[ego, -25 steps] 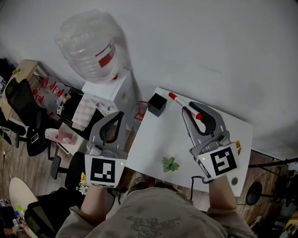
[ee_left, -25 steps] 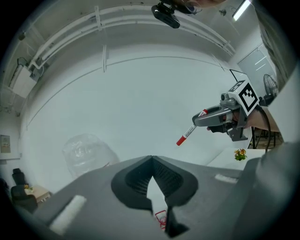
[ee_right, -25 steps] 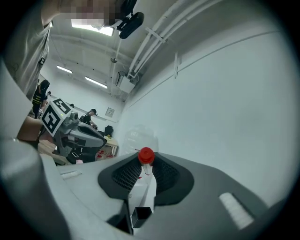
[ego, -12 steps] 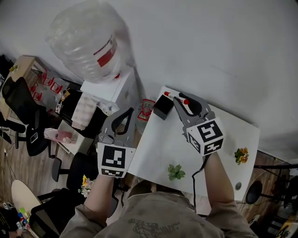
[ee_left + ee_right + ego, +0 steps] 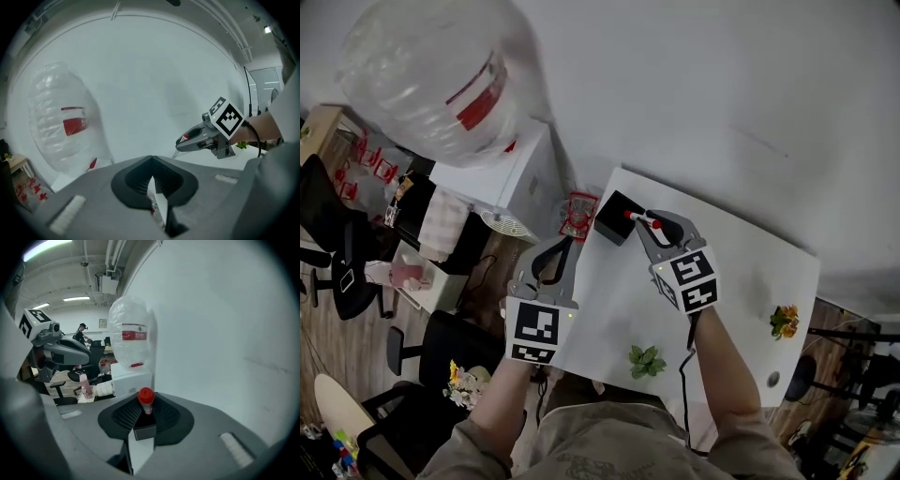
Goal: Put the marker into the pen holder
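The black square pen holder (image 5: pixel 612 221) stands near the far left corner of the white table (image 5: pixel 741 272). My right gripper (image 5: pixel 648 225) is shut on the marker (image 5: pixel 641 218), a white barrel with red ends. The marker's forward red end hangs just above the holder's opening. In the right gripper view the red cap (image 5: pixel 146 395) stands between the jaws, with the holder (image 5: pixel 144 430) right below it. My left gripper (image 5: pixel 565 243) hovers off the table's left edge, shut and holding nothing. In the left gripper view the right gripper (image 5: pixel 202 136) shows ahead with the marker (image 5: pixel 184 138).
A large water bottle (image 5: pixel 431 75) sits on a white dispenser (image 5: pixel 502 187) left of the table. A green leaf sprig (image 5: pixel 644 359) lies near the front edge and a small flower ornament (image 5: pixel 784 321) at the right. Office chairs and clutter fill the floor at left.
Both grippers have come down. The right one has carried the marker left, from the table's middle to over the pen holder. The left one has moved closer to the table's left edge.
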Action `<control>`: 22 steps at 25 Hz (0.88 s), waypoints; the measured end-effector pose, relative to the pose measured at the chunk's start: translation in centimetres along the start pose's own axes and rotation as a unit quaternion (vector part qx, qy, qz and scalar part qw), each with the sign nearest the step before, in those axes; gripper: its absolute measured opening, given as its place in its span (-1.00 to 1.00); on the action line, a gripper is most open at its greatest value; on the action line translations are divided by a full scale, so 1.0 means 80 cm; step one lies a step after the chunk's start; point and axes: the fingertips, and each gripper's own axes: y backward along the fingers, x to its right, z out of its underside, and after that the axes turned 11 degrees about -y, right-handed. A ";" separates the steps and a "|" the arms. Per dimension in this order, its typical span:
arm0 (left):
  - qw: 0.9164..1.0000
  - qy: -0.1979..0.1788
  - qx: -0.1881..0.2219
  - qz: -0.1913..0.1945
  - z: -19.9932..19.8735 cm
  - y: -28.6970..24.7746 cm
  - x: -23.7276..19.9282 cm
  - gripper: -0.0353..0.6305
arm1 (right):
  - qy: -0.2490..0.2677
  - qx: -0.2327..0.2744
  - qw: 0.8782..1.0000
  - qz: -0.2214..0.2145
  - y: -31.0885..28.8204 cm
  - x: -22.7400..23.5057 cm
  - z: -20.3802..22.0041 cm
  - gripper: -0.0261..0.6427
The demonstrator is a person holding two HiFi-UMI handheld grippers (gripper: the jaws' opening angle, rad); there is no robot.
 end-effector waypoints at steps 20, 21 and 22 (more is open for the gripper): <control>0.998 0.022 -0.047 0.026 0.071 -0.026 0.019 -0.89 | -0.027 -0.106 0.994 0.004 -0.079 -0.007 0.096 -0.49; 0.998 0.021 -0.046 0.025 0.068 -0.023 0.018 -0.89 | -0.028 -0.103 0.994 0.001 -0.074 -0.011 0.091 -0.49; 0.999 0.020 -0.044 0.023 0.063 -0.019 0.016 -0.89 | -0.030 -0.098 0.995 -0.003 -0.067 -0.014 0.083 -0.50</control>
